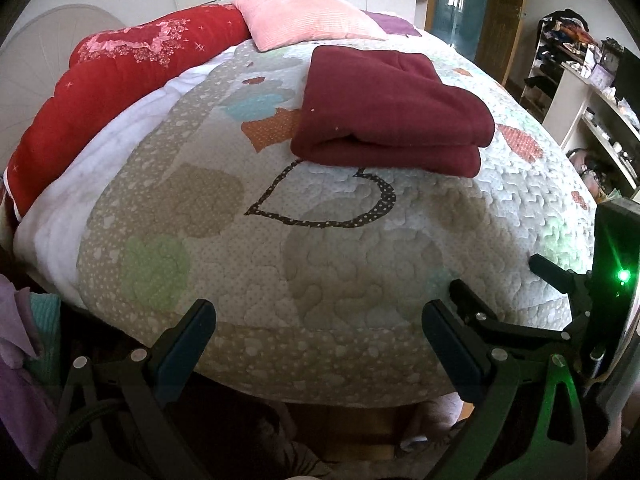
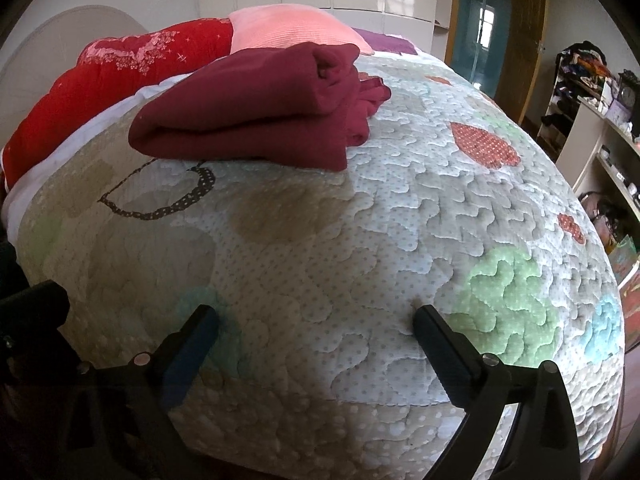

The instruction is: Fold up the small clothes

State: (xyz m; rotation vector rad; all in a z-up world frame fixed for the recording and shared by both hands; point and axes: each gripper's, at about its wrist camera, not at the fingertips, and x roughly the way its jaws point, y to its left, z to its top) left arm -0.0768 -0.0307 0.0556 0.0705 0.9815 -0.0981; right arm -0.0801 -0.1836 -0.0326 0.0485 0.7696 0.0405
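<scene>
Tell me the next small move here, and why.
Probably reach the right gripper forward to tuck in the loose bunched end of the maroon garment. The garment already lies folded on the quilt, but in the right wrist view its right end looks rumpled. Both grippers, the left gripper too, are open, empty and short of it.

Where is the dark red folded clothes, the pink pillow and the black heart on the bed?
dark red folded garment (image 1: 384,108): left wrist view, on its top layer.
pink pillow (image 1: 304,20): left wrist view, middle of its face.
black heart outline (image 1: 320,223): left wrist view, on its lower edge.
</scene>
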